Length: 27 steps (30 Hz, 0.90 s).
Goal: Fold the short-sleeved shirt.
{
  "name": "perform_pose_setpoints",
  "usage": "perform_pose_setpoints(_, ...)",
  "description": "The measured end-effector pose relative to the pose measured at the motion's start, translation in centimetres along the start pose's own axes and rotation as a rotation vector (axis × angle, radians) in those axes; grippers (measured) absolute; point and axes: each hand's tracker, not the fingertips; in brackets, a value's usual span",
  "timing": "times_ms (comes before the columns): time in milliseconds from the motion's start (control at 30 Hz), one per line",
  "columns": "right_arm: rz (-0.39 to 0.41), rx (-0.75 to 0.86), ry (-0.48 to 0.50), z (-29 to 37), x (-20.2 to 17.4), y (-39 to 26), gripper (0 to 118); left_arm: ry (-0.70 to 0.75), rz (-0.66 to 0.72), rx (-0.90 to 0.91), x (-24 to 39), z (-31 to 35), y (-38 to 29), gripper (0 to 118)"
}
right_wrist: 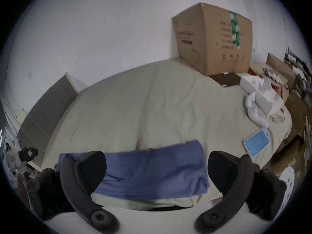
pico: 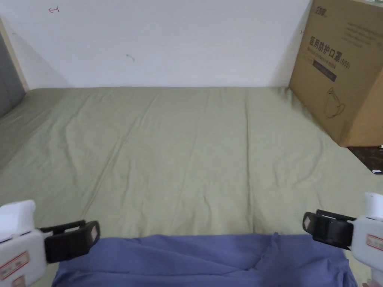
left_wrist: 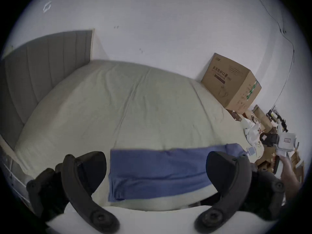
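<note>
Where the head view ends at its bottom edge, your one blue shirt (pico: pixel 202 259) is cut off, its near part unseen; it lies folded to a band on the green bedsheet (pico: pixel 187 149). Your left gripper (pico: pixel 91 235) at lower left and right gripper (pico: pixel 308 223) at lower right flank it, jaws spread wide, both empty. One cardboard box (pico: pixel 342 71) sits upper right, cropped.

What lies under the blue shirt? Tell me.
The blue shirt lies on the green bedsheet, which shows all around it. Whatever is beneath the cloth itself is covered.
</note>
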Motion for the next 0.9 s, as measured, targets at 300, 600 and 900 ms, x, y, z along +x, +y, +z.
perform_pose_setpoints(300,0.078,0.019,0.053,-2.1,-4.9,0.5,0,-0.076,0.004,-0.039,3.4,-1.9,0.5,0)
perform_pose_setpoints(600,0.032,-0.054,0.099,-1.8,-4.4,0.7,0,-0.192,0.249,-0.188,-9.2,-3.5,0.6,1)
perform_pose_setpoints(900,0.038,-0.139,0.092,-2.9,-6.0,-0.1,0,-0.313,0.548,-0.378,-18.3,-6.8,-5.2,118)
